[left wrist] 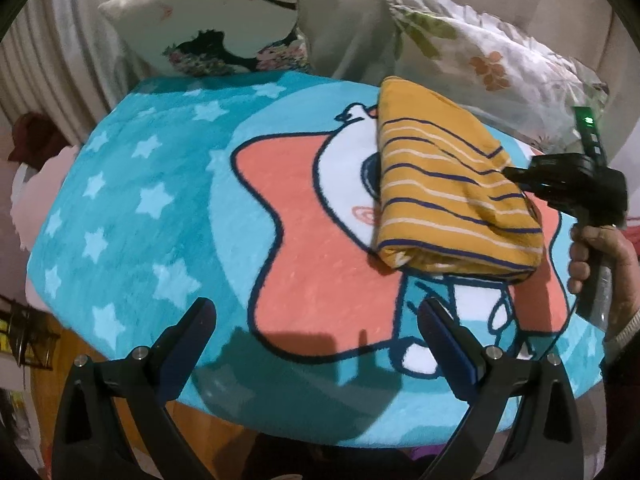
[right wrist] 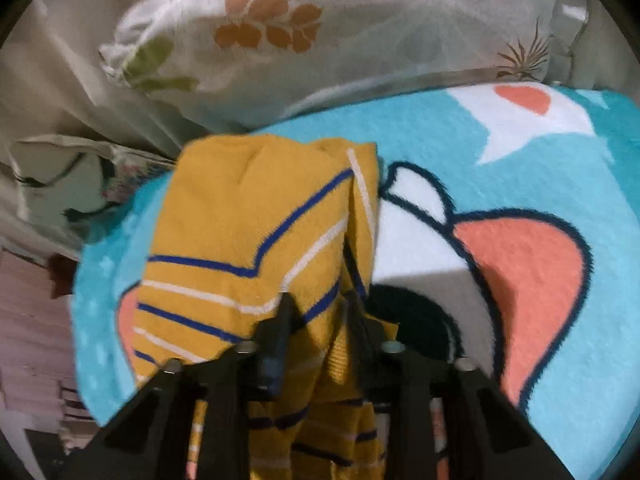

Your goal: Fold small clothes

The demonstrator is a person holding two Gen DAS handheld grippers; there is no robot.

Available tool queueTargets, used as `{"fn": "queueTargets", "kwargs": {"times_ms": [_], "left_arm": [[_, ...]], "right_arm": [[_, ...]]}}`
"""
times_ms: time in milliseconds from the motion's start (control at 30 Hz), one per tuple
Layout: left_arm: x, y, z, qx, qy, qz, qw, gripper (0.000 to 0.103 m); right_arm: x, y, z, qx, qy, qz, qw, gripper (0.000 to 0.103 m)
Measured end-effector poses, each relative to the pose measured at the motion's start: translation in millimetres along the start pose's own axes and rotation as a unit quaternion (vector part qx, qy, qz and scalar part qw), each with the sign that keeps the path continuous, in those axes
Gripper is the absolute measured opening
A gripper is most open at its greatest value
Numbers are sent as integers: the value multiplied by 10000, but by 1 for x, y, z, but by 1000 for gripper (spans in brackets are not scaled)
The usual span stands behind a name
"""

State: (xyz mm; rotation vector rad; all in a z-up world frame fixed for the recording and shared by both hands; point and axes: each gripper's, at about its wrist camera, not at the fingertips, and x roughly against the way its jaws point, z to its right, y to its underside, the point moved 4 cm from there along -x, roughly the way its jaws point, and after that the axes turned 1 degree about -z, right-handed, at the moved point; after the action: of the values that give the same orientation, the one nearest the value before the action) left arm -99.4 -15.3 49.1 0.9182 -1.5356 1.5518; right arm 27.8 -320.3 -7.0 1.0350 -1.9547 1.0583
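Observation:
A small mustard-yellow garment with blue and white stripes lies folded on a blue cartoon blanket. My right gripper is shut on the garment's right edge and lifts that edge. In the right wrist view the garment bunches between the closed fingers of that gripper. My left gripper is open and empty, held above the blanket's near side, to the lower left of the garment.
A white pillow with a black bird print and a floral pillow lean behind the blanket. The blanket spreads right of the garment. A person's hand holds the right gripper's handle.

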Motion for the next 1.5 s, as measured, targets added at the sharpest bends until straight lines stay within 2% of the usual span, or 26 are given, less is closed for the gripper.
{"fn": "queueTargets", "kwargs": {"times_ms": [67, 100, 233, 300, 333, 400, 500, 633, 700, 800, 833, 867, 900, 1033, 1100, 1167, 1267, 1500], "left_arm": [[-1, 2, 1, 36, -23, -33, 10000, 101], [-2, 2, 2, 36, -22, -50, 10000, 101], [-5, 6, 9, -19, -10, -116, 9999, 101], [-6, 6, 12, -47, -18, -119, 9999, 101], [-6, 7, 12, -49, -26, -115, 9999, 101], [-6, 7, 12, -24, -21, -128, 9999, 101], [-10, 7, 12, 73, 7, -179, 9998, 101], [-14, 5, 18, 76, 95, -219, 9997, 101], [-13, 4, 23, 14, 130, -187, 9997, 101], [-15, 4, 28, -55, 203, -193, 9996, 101], [-16, 4, 30, -45, 254, -211, 9994, 101], [-17, 4, 31, -29, 280, -218, 9994, 101], [-17, 4, 33, -23, 306, -221, 9993, 101], [-16, 4, 46, -73, 407, -156, 9990, 101], [-15, 4, 56, -140, 478, -103, 9987, 101], [-14, 5, 67, -246, 546, -63, 9982, 101], [-12, 8, 84, -424, 693, -14, 9967, 101], [-1, 18, 124, -878, 951, 237, 9913, 101]], "right_arm": [[8, -3, 1, 8, -132, 93, 9999, 8], [11, -4, 0, 50, -21, 140, 9999, 7], [11, -14, 4, 388, 1021, 293, 9936, 1], [7, -18, 10, 459, 1314, 247, 9900, 1], [13, -18, 14, 330, 1300, 269, 9906, 1], [32, -14, 9, 233, 773, 395, 9960, 3], [51, 3, -21, 532, -11, 387, 9978, 3], [31, 40, -43, 707, -638, -179, 9953, 3], [16, 49, -30, 620, -373, -302, 9969, 0], [18, 52, -13, 334, -297, -242, 9987, 0], [26, 53, -11, 374, -16, -151, 9992, 0], [32, 53, -8, 522, 568, -18, 9970, 10], [34, 53, -5, 601, 856, 56, 9945, 10], [55, 61, 12, 236, 559, 103, 9981, 18], [64, 68, 14, 236, 632, 202, 9975, 34], [70, 81, 19, 139, 666, 184, 9975, 46], [84, 100, 27, 89, 569, 177, 9982, 46], [106, 135, 37, 320, 989, 279, 9942, 51]]}}
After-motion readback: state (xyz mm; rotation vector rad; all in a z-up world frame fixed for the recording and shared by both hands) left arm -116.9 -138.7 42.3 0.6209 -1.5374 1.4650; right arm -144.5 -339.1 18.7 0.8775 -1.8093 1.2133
